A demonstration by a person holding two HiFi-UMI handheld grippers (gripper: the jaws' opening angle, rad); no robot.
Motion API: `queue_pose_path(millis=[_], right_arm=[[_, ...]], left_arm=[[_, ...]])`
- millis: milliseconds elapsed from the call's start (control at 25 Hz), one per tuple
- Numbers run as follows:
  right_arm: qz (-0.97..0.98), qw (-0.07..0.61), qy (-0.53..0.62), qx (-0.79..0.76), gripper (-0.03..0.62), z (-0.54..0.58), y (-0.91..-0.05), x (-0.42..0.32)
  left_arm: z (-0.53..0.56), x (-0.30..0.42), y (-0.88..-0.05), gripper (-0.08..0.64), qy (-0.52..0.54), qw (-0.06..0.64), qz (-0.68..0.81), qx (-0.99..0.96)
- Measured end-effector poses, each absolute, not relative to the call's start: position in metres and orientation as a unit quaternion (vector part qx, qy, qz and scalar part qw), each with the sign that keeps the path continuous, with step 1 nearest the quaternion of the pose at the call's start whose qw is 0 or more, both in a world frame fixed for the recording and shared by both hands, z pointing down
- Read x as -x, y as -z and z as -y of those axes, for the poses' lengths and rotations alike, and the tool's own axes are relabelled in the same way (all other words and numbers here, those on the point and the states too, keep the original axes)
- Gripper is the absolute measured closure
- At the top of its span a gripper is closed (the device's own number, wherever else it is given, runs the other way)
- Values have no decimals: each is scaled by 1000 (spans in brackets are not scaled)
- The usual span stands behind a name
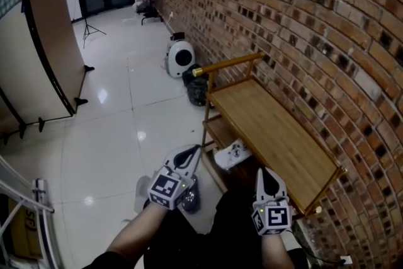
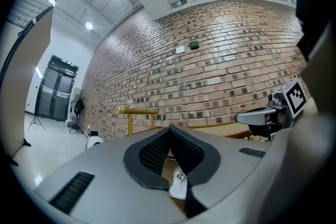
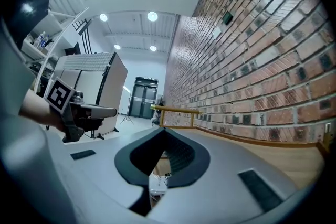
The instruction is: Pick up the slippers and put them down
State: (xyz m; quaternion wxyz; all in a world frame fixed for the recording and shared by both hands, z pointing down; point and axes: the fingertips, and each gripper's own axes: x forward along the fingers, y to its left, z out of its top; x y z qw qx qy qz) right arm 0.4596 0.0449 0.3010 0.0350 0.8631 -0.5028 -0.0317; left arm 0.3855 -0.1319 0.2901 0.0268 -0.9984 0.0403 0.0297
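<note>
A white slipper lies on the lower shelf of a two-tier wooden rack against the brick wall. It also shows as a white patch below the jaws in the left gripper view and the right gripper view. My left gripper is held level just left of the slipper, jaws shut and empty. My right gripper hovers over the near end of the rack's top, its jaws together with nothing in them. Each gripper shows in the other's view: the right gripper and the left gripper.
A yellow rail caps the rack's far end. Past it a black bag and a white round appliance stand by the wall. A clear bag lies on the tiled floor below my left gripper. A large folding board stands at left.
</note>
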Motion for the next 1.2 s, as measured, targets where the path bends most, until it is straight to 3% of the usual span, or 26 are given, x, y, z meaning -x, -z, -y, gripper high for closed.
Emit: queue_pose_path(millis=[200,360,440,640,720,1000,1200], right_arm=[[501,29,34,-864,584,-53,-297,-466],[502,28,32,-864,584,-55,-298,-471],[503,27,32,-863,584,-55,-298,-475],[503,27,32,-863,584,-54,-296,-478],[507,30,30,-861,584,-52,-296,-477],[523,41,22,-851,584,-41,-304,-473],[539,50,23,-840,584,-31,-313,-468]], left_arm=[[129,-399,-306,560,-11,1,-33,999],[125,-408,-310,560,-30,-85,-12,996],[120,-414,-309,560,-53,-157,24,986],[138,-426,-323,560,-107,-437,61,891],[147,-428,-341,560,-92,-497,41,862],[144,-442,-441,560,39,-499,12,866],[132,-455,-491,396,95,-529,15,843]])
